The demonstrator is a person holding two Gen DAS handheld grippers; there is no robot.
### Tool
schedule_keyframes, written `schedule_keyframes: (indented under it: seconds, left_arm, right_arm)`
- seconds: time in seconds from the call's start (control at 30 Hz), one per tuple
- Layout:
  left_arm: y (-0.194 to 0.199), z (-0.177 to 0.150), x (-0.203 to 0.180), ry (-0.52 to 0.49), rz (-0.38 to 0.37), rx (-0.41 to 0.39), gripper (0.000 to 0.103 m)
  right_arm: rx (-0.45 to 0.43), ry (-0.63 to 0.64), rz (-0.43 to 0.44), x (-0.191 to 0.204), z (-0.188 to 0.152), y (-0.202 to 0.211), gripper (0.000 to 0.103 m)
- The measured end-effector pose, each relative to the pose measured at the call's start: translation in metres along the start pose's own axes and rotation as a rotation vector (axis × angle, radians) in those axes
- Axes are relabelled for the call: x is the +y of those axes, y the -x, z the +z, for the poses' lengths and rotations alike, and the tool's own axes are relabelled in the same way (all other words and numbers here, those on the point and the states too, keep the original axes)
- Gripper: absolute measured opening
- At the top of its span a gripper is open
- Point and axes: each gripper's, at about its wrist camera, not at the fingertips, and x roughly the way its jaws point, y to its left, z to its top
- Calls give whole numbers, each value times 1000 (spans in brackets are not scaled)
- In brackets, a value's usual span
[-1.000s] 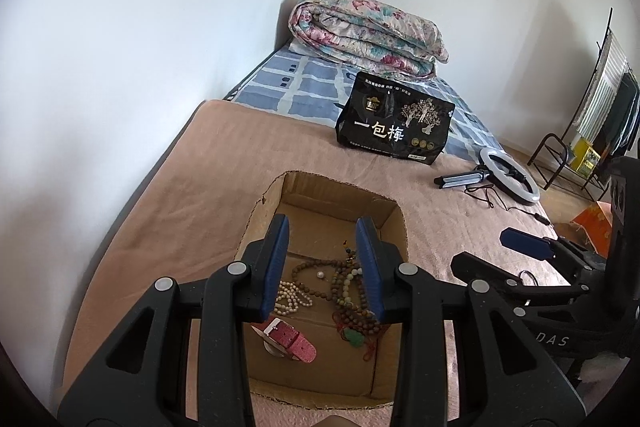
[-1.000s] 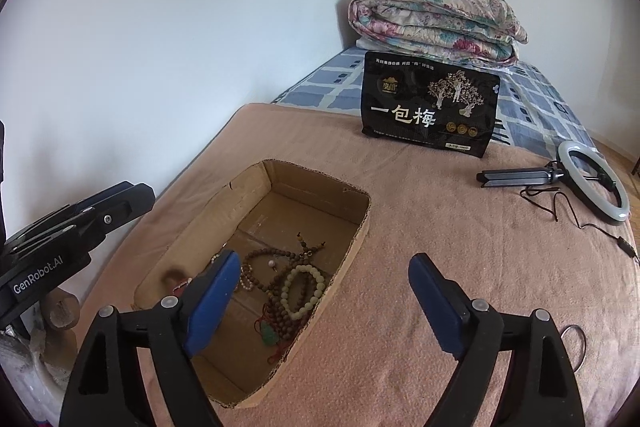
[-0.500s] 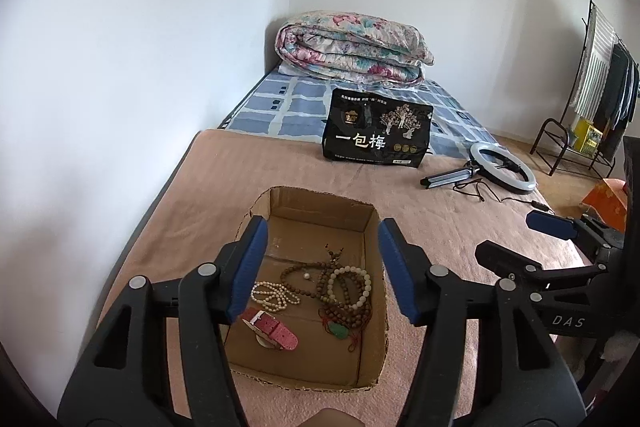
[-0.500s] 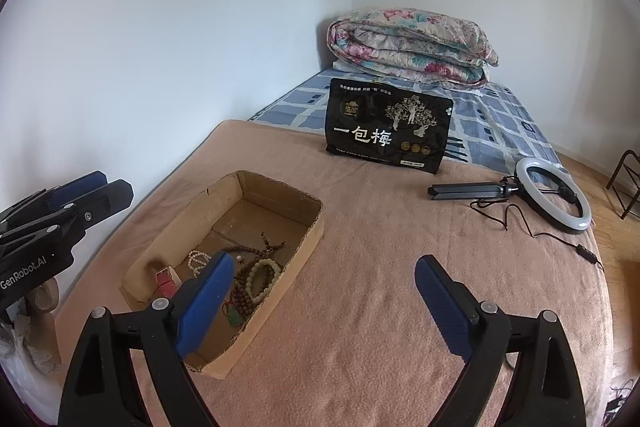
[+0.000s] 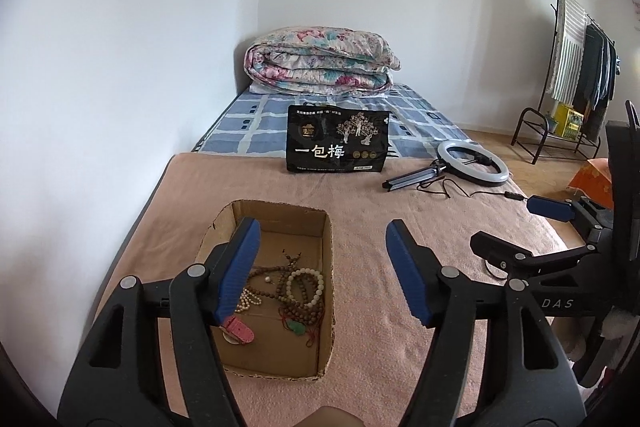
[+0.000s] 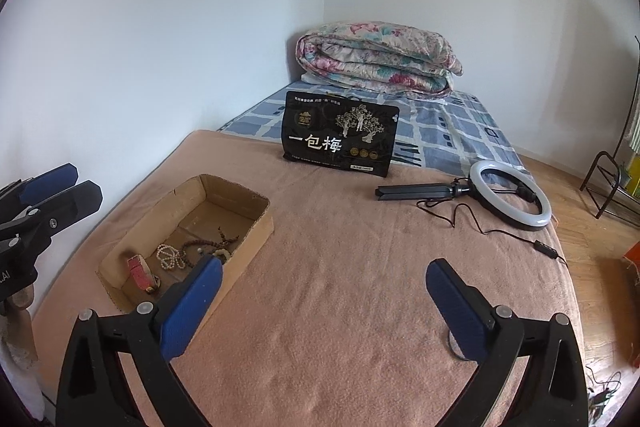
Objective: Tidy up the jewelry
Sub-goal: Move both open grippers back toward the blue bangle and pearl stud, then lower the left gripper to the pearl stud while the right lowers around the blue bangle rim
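Both grippers have drawn back from the cardboard box (image 5: 326,269). Left gripper (image 5: 320,267): jaws opening, nothing between. Jewelry (image 5: 298,287) lies inside the box. Right gripper (image 6: 324,301): jaws opening wide, empty, over the pink blanket (image 6: 340,267).

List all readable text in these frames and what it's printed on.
"一包梅": large white characters on the black bag standing on the bed.
"DAS": white letters on the right gripper body, left wrist view.
"AI": end of a cut-off marking on the left gripper body, right wrist view.
The small print along the bag's top edge, its gold emblems and its bottom label are too small to read.
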Motion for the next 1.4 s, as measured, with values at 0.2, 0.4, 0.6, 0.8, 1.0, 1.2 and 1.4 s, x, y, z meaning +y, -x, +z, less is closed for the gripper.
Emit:
schedule_keyframes:
  seconds: [0.2,0.4,0.6,0.8,1.0,1.2,1.4]
  left_arm:
    - [3,-1,-24,-35,-21,-1,67]
    - [-3,-10,-47,-77,-49,23,68]
    - [-9,-21,-69,-110,-94,56,68]
    - [-21,-36,-93,-122,-153,113,68]
    - [-27,-55,-115,-177,-201,163,67]
    - [-35,-85,-130,-196,-272,236,67]
    - [-43,-117,-138,-205,-323,312,56]
  right_arm:
    - [-7,-13,-15,-21,-6,11,103]
    - [-16,-22,-38,-47,-17,19,103]
    - [-1,-91,-63,-90,-32,19,103]
    - [39,-160,-102,-130,-49,15,103]
    - [90,-206,-117,-160,-67,6,103]
    - [108,-237,-108,-177,-81,-5,103]
    - [128,-258,-98,-191,-101,-22,103]
